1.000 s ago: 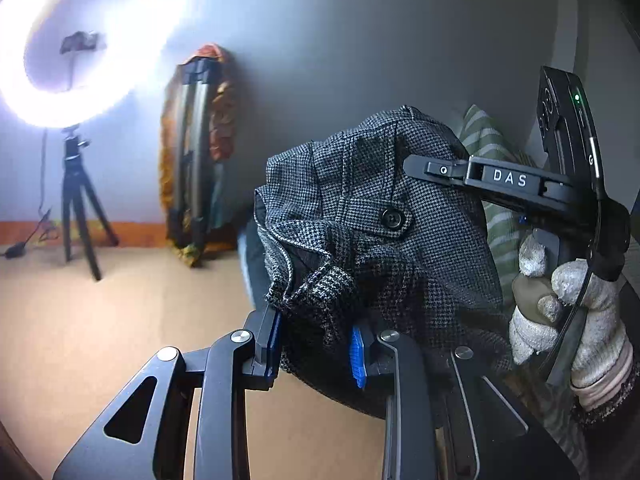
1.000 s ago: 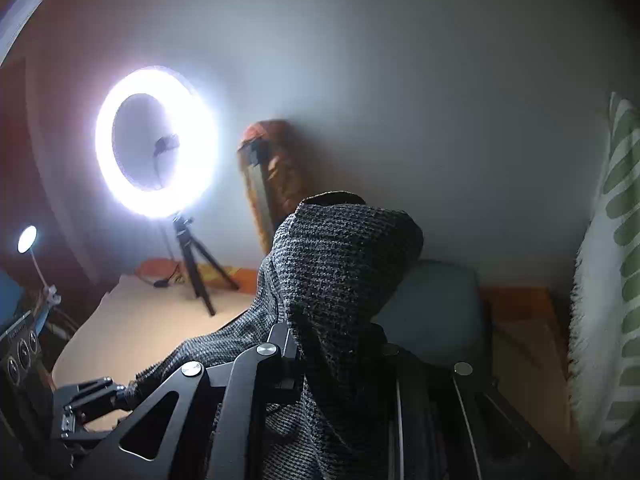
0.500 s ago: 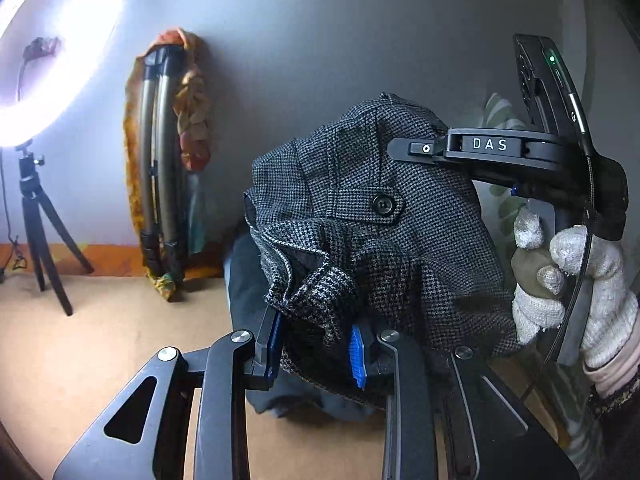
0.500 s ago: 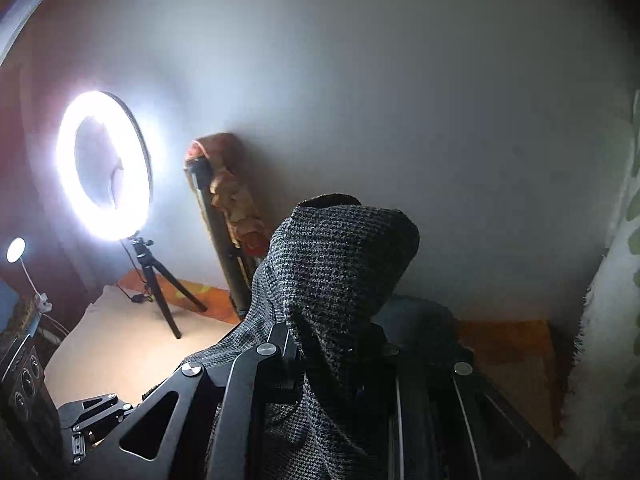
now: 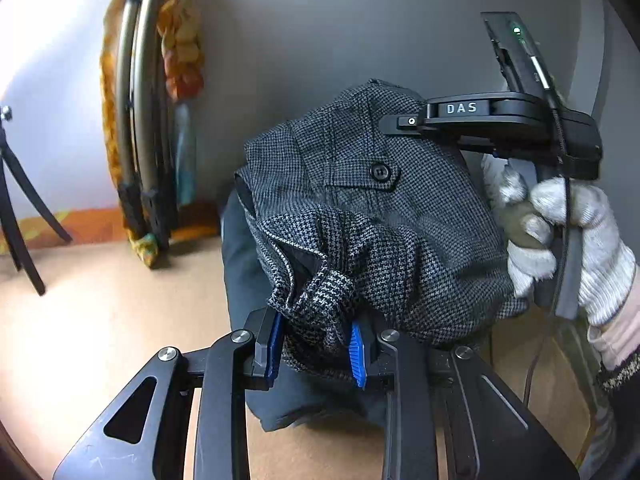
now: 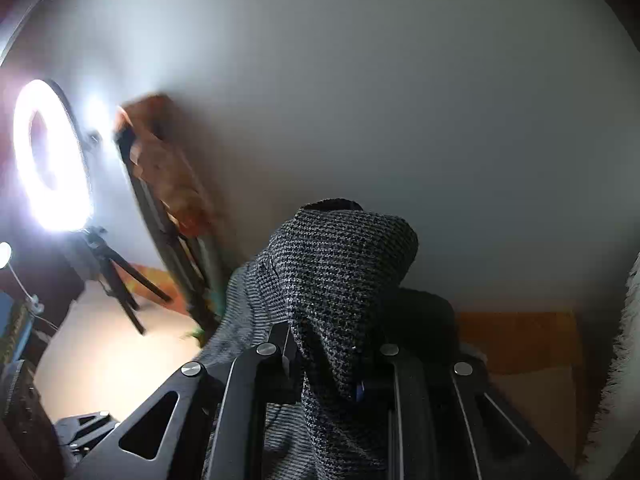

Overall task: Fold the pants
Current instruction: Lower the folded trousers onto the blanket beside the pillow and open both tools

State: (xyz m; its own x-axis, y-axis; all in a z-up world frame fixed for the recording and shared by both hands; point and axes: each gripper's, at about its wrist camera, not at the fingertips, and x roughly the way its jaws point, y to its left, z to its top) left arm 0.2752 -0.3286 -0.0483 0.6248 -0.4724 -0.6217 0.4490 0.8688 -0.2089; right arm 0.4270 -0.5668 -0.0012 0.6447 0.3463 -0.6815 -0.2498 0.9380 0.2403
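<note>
Both views have swung right over the last second, while the left claw (image 5: 316, 350) and right claw (image 6: 326, 376) stay clamped on the lifted pants (image 5: 372, 216), so folding hasn't begun.

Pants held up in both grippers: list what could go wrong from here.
1. The left gripper pinches only a bunched wad of the pants, so a layer may slip out.
2. The right gripper is buried under draped cloth; its hold cannot be checked.
3. A dark garment lies right below; the lowered pants could land on it.
</note>
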